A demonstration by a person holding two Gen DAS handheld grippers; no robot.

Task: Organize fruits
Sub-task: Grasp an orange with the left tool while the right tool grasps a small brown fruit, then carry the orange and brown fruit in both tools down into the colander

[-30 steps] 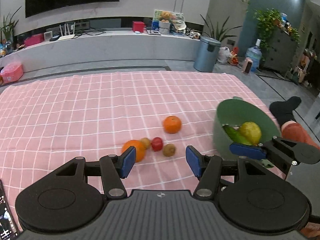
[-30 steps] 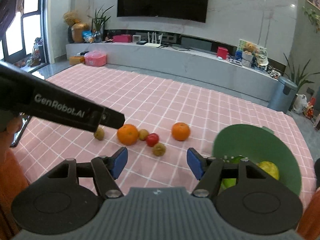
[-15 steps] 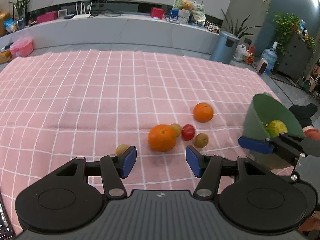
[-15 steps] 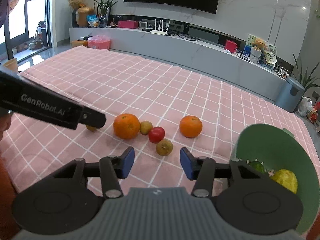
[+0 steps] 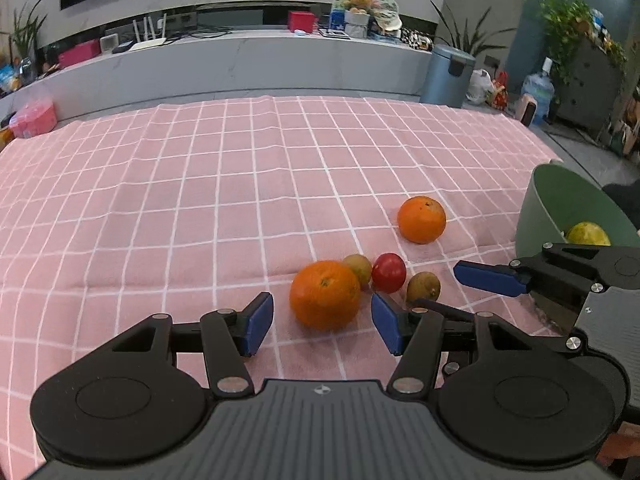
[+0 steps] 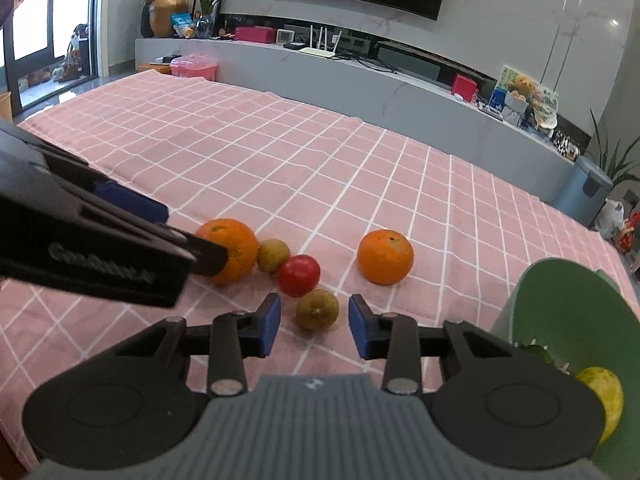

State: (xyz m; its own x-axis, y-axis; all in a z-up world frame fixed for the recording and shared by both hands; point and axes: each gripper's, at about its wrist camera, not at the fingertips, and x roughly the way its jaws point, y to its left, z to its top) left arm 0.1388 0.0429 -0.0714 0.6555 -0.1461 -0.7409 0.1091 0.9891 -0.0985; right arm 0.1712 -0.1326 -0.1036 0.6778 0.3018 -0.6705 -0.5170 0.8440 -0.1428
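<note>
My left claw (image 5: 322, 322) spread wide around the big dimpled orange (image 5: 325, 295), my right claw (image 6: 314, 326) parted at a rough brown kiwi (image 6: 317, 309) (nothing gripped), glossy tomato (image 6: 299, 275) just beyond that orange, smooth green bowl (image 6: 576, 308) far right of it

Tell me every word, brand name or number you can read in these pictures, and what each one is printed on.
"GenRobot.AI", blurred and only just legible: white lettering on the side of the left gripper, seen from the right wrist camera.
The colourful boxes on the far counter carry printing too small to read.
The small white display by the router is too far off to read.
Nothing readable on the fruit, the green bowl or the right gripper.
</note>
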